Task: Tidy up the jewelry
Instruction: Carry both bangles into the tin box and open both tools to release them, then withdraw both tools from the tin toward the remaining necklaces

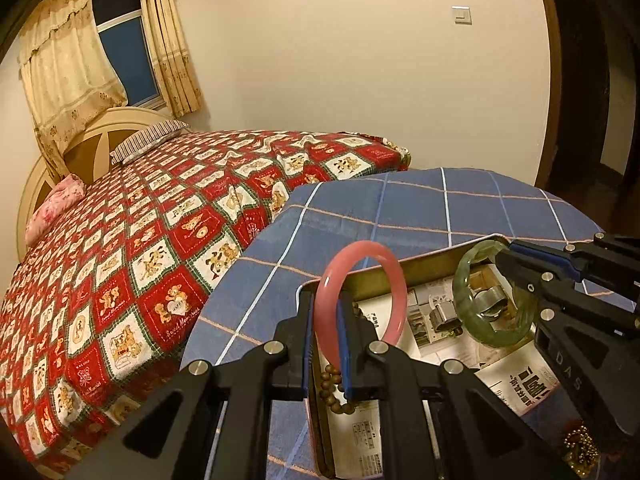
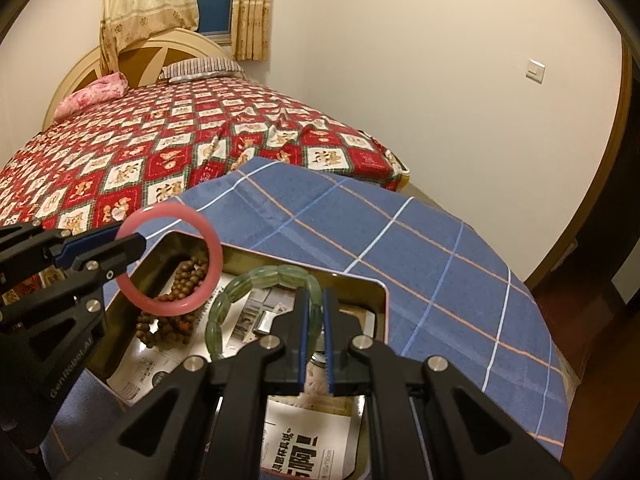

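A pink bangle is being pinched by the left tool, a green bracelet by the right tool, above the tin at lower centre. Both could probably be chipped by colliding.

- The tin's near end runs off the bottom edge, partly behind the left gripper.
- Print on the paper lining is too small to read.
- The gold chain is half hidden, its shape unclear.
- The metal piece is largely covered.
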A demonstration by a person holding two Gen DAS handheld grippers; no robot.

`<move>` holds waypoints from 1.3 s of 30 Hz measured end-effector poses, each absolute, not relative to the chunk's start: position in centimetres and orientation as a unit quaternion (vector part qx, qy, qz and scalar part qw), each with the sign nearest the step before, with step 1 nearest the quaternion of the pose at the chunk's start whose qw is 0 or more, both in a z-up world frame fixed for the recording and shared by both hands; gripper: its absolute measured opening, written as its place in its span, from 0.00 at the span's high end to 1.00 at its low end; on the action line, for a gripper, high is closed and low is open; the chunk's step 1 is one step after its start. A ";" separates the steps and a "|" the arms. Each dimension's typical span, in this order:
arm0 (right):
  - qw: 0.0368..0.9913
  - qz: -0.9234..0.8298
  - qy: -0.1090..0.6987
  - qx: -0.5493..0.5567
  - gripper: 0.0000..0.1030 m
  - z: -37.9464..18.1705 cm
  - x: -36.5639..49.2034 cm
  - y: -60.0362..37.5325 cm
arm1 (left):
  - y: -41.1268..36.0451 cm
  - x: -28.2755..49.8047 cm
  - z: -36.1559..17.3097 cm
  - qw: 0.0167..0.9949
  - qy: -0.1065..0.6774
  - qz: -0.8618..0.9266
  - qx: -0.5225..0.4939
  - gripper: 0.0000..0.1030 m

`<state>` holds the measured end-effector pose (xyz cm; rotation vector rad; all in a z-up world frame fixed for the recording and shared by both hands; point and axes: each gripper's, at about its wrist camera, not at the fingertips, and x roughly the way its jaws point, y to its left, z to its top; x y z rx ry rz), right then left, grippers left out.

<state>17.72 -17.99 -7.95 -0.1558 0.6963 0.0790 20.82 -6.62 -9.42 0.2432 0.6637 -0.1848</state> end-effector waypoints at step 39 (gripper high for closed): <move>0.935 0.023 0.349 -0.054 0.58 -8.4 16.4 -19.8 | -6.8 19.5 -8.9 0.938 0.310 -0.068 0.136 0.29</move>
